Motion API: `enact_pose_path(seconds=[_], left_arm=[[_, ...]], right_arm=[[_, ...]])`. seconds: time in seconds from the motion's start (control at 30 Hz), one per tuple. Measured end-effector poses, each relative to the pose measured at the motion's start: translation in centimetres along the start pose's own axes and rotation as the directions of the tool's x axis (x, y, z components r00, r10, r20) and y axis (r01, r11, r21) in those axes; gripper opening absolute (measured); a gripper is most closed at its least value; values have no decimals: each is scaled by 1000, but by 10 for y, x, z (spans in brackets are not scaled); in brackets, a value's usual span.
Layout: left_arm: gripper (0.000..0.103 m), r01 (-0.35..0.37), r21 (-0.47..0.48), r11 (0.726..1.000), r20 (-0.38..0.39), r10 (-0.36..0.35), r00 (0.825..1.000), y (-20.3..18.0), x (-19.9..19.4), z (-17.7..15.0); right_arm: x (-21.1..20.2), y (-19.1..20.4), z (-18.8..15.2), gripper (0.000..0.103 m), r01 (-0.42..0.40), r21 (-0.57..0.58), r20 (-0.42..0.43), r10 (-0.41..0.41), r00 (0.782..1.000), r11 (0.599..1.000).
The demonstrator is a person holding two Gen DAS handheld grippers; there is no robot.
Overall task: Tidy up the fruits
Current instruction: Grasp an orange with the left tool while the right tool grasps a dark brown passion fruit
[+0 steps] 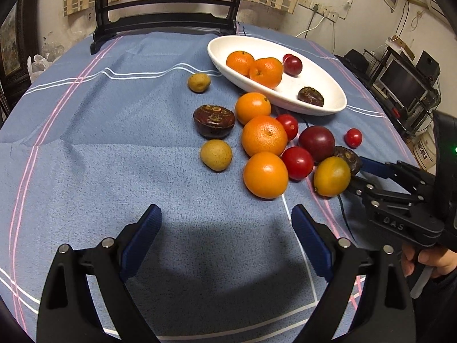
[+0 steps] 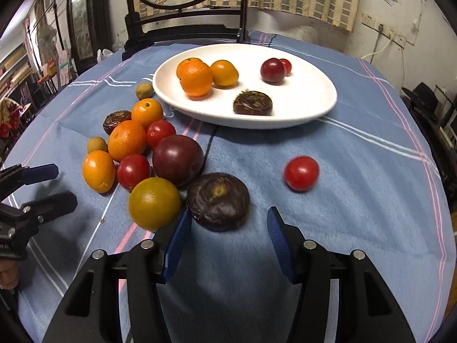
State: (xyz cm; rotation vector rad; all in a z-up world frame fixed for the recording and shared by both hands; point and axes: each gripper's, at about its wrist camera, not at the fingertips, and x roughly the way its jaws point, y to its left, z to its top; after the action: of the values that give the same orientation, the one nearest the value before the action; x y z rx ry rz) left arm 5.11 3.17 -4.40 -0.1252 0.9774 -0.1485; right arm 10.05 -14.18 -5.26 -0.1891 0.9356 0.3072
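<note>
A white oval dish [image 1: 322, 65] [image 2: 308, 97] holds two oranges, a dark plum, a small tomato and a dark brown flat fruit. Loose fruit lies on the blue cloth in front of it: oranges [image 1: 264, 135], red tomatoes [image 1: 297, 163], a plum [image 2: 177, 160], brown flat fruits [image 1: 214, 120] and small tan fruits [image 1: 216, 154]. My right gripper [image 2: 227, 217] [image 1: 355, 171] is open, its blue pads on either side of a dark brown flat fruit [image 2: 218, 201], beside a yellow-green fruit [image 2: 154, 203]. My left gripper [image 1: 225, 214] is open and empty over bare cloth, short of the pile.
A lone red tomato [image 2: 301, 173] lies to the right of the pile. A black wooden stand [image 1: 165, 23] rises at the table's far edge. Shelves with electronics [image 1: 400, 80] stand past the right edge. The blue cloth [image 1: 100, 157] is bare on the left.
</note>
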Motion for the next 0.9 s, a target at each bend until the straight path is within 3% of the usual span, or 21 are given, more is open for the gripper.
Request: enact_pose_path(seconds=[0.17, 0.7, 0.9], left_arm=[[90, 2, 0, 1000, -12, -2, 1000, -1, 3, -1], [90, -38, 48, 998, -39, 40, 998, -21, 15, 2], [73, -59, 65, 996, -38, 62, 997, -30, 22, 12]], right_arm=[[7, 1, 9, 45, -21, -1, 0, 21, 1000, 1000], [-2, -18, 0, 45, -77, 86, 33, 74, 997, 993], [-5, -24, -4, 45, -94, 98, 36, 91, 995, 991]])
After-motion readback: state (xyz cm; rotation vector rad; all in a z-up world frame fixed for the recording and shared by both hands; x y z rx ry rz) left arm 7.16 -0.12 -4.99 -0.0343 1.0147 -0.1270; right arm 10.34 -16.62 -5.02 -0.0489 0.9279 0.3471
